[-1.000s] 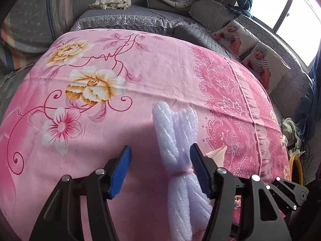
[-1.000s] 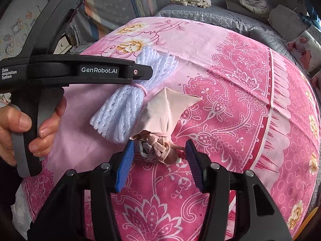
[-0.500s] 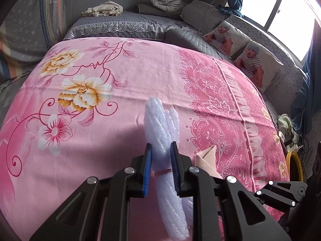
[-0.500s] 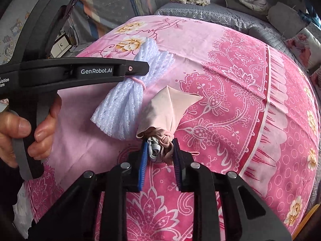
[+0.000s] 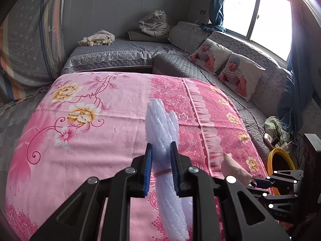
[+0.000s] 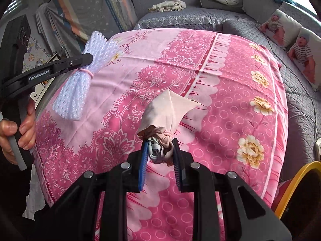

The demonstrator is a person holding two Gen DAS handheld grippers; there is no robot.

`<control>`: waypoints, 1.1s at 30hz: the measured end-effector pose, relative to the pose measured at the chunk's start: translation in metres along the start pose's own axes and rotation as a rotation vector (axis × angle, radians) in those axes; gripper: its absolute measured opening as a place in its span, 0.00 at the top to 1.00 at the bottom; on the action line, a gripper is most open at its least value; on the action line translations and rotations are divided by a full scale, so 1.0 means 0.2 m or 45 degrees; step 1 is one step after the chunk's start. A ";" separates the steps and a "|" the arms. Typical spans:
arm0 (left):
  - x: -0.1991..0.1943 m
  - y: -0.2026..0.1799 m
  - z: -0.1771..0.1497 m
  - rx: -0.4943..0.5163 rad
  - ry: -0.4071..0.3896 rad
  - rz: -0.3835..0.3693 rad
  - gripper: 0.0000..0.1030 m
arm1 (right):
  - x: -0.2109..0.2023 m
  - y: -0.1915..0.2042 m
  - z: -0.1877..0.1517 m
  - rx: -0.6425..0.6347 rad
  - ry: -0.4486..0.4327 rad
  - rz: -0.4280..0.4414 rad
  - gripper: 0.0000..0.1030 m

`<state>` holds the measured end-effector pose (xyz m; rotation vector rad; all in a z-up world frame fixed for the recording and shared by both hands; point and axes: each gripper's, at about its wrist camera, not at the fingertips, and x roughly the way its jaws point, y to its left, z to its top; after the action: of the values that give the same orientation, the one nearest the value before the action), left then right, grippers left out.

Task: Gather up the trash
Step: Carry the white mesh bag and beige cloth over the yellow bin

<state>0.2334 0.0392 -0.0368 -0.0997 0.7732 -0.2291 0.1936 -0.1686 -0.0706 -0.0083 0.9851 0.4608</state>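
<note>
My left gripper (image 5: 160, 150) is shut on a white foam net bundle (image 5: 161, 124) tied with a pink band and holds it above the pink floral bedspread (image 5: 100, 124). The bundle also shows in the right wrist view (image 6: 80, 82), clamped at the left. My right gripper (image 6: 159, 146) is shut on the knotted end of a pale pink cloth bundle (image 6: 168, 110) and holds it above the bedspread (image 6: 220, 110). That cloth bundle shows at the right of the left wrist view (image 5: 234, 168).
A yellow-rimmed bin (image 6: 297, 190) stands at the bed's right front corner and also shows in the left wrist view (image 5: 280, 160). Grey quilted bedding (image 5: 120, 54), baby-print pillows (image 5: 226, 68) and a plush tiger (image 5: 154, 24) lie beyond. Cables and a power strip (image 5: 274, 138) sit at the right.
Both grippers closed on their bundles, then lifted them off the bedspread. The view has pulled back and up from the bed.
</note>
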 end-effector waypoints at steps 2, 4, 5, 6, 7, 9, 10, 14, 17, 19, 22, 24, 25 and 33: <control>-0.02 -0.08 -0.01 0.018 0.010 -0.038 0.84 | -0.05 -0.06 -0.03 0.034 -0.016 -0.028 0.79; -0.03 -0.18 -0.03 0.050 0.011 -0.067 0.84 | -0.09 -0.12 -0.06 0.068 -0.029 -0.047 0.79; -0.04 -0.22 -0.04 0.067 0.014 -0.083 0.84 | -0.10 -0.15 -0.08 0.083 -0.032 -0.056 0.79; -0.04 -0.27 -0.05 0.084 0.017 -0.102 0.84 | -0.11 -0.18 -0.09 0.098 -0.038 -0.068 0.79; -0.05 -0.32 -0.06 0.103 0.019 -0.118 0.84 | -0.12 -0.21 -0.10 0.111 -0.043 -0.083 0.79; -0.06 -0.42 -0.09 0.143 0.023 -0.150 0.84 | -0.15 -0.28 -0.13 0.141 -0.053 -0.103 0.79; -0.06 -0.47 -0.10 0.160 0.026 -0.169 0.84 | -0.17 -0.31 -0.15 0.158 -0.058 -0.110 0.79; -0.08 -0.69 -0.13 0.264 0.019 -0.234 0.84 | -0.24 -0.45 -0.21 0.228 -0.101 -0.160 0.79; -0.10 -0.85 -0.15 0.338 -0.001 -0.276 0.84 | -0.33 -0.56 -0.27 0.291 -0.139 -0.199 0.79; -0.10 -0.95 -0.16 0.378 -0.005 -0.314 0.84 | -0.39 -0.63 -0.31 0.334 -0.167 -0.239 0.79; -0.10 -1.10 -0.17 0.438 -0.016 -0.359 0.84 | -0.48 -0.77 -0.39 0.409 -0.198 -0.296 0.79; -0.09 -1.20 -0.18 0.469 -0.011 -0.398 0.84 | -0.54 -0.87 -0.45 0.459 -0.215 -0.354 0.79; -0.08 -1.24 -0.18 0.484 -0.009 -0.413 0.84 | -0.57 -0.91 -0.48 0.485 -0.224 -0.381 0.79; -0.01 -1.61 -0.23 0.573 0.021 -0.567 0.84 | -0.76 -1.23 -0.73 0.681 -0.245 -0.562 0.79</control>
<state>0.1453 -0.2732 -0.0137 0.1595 0.6923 -0.8209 0.0983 -0.4779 -0.0789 0.2901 0.8596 -0.2114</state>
